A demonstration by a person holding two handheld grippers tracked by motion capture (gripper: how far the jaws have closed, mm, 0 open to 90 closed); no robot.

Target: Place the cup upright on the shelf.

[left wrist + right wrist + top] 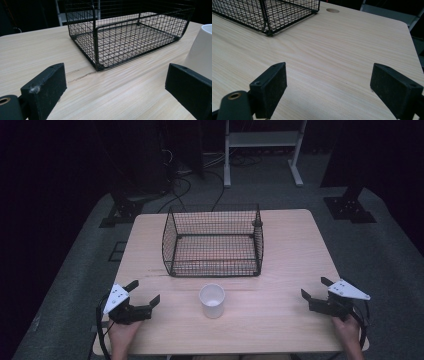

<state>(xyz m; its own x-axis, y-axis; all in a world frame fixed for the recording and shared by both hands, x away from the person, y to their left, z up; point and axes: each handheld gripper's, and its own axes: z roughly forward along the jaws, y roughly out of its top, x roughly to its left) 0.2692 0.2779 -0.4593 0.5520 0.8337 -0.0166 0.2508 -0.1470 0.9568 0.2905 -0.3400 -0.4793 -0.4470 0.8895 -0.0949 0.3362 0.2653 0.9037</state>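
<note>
At the lower left of the high view, the left gripper is held just above the table, its jaws spread wide with nothing between them. A white cup stands upright at lower centre, apart from both grippers. Above it, at centre, a wire basket is set. At the lower right, the right gripper is likewise held with jaws apart and empty.

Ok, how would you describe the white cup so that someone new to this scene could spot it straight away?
Start at the light wooden table and find the black wire basket standing at its middle. The white cup stands upright just in front of the basket's near wall, apart from it, between the two tools. It is the only white, round, solid-walled container there; its neighbours are black.
</note>
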